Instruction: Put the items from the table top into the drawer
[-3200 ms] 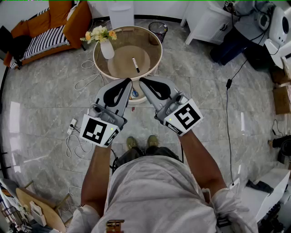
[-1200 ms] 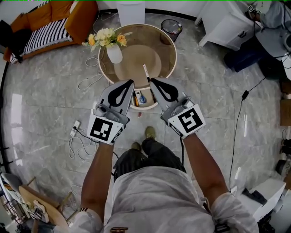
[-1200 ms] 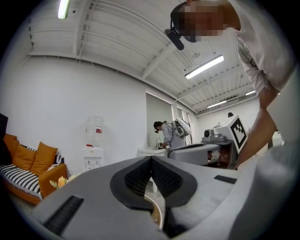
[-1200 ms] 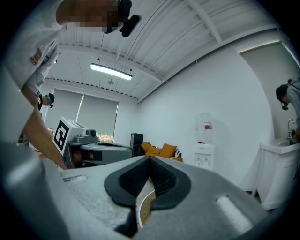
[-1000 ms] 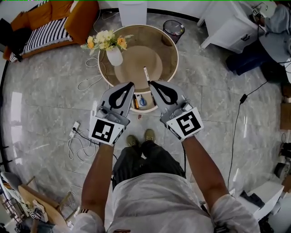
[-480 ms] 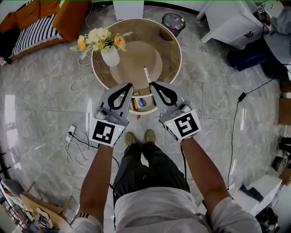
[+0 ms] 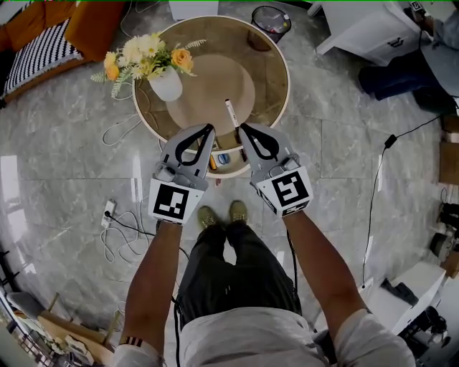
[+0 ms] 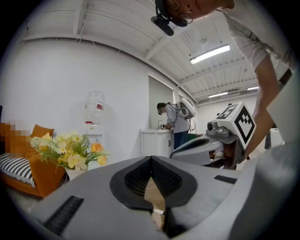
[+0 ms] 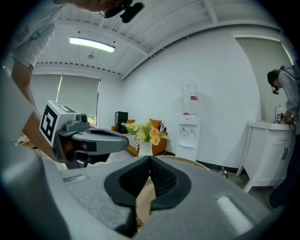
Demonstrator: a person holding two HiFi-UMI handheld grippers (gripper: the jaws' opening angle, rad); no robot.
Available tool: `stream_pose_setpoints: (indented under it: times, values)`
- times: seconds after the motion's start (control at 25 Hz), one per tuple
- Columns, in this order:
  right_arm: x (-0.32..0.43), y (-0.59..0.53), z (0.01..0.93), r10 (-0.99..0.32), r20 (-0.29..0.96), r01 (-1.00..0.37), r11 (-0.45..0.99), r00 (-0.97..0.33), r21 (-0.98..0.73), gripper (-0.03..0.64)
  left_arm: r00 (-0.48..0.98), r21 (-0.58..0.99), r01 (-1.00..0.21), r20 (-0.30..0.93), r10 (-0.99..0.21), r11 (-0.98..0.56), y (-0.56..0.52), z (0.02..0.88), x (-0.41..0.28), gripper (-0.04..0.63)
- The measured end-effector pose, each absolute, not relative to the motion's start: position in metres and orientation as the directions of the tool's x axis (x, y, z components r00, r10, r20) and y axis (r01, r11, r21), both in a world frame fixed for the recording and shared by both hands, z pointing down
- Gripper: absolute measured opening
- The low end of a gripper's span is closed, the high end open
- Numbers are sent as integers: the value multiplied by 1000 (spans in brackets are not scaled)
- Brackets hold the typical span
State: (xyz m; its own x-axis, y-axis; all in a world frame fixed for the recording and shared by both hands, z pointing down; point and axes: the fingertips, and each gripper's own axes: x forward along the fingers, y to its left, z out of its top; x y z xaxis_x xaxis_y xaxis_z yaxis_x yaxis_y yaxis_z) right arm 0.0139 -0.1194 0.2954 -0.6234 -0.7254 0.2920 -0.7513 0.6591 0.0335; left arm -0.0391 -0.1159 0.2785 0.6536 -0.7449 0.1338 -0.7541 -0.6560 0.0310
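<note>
A white marker [image 7: 231,113] lies on the round wooden table [image 7: 269,79], just beyond both grippers. At the table's near edge a small drawer [image 7: 229,170] stands open, with orange and blue items inside. My left gripper [image 7: 209,130] hangs over the drawer's left side, shut and empty. My right gripper [image 7: 243,130] hangs over its right side, also shut and empty. In the left gripper view the left gripper [image 8: 151,160] shows its jaws meeting, and the right gripper [image 9: 150,160] shows the same in its own view. Neither touches the marker.
A white vase of yellow and orange flowers [image 7: 166,81] stands on the table's left part. A waste bin [image 7: 271,16], an orange sofa [image 7: 50,32] and a white cabinet [image 7: 362,29] ring the table. Cables [image 7: 118,218] lie on the floor at left.
Both grippers have sunk towards the table's near edge, side by side, and the table looms larger. Their jaws stayed shut.
</note>
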Motion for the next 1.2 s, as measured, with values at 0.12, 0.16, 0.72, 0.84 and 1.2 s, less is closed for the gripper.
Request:
stream_pose_setpoints:
  times: [0.12, 0.16, 0.72, 0.84, 1.2]
  values:
    - [17, -128, 320, -731, 332, -767, 640, -596, 34, 2, 659, 47, -749, 149, -737, -661, -123, 297, -37, 0]
    - [18, -130, 328, -731, 347, -771, 636, -587, 35, 2, 661, 51, -748, 155, -734, -662, -124, 303, -36, 0]
    - [25, -159, 450, -645, 584, -785, 619, -493, 20, 80, 666, 54, -741, 191, -721, -670, -140, 377, -36, 0]
    - [26, -163, 470, -630, 621, -793, 608, -467, 21, 94, 668, 53, -738, 206, -715, -673, -141, 388, -37, 0]
    - [31, -176, 530, -545, 741, -811, 585, -392, 1, 118, 675, 44, -728, 223, -703, -685, -144, 418, -34, 0]
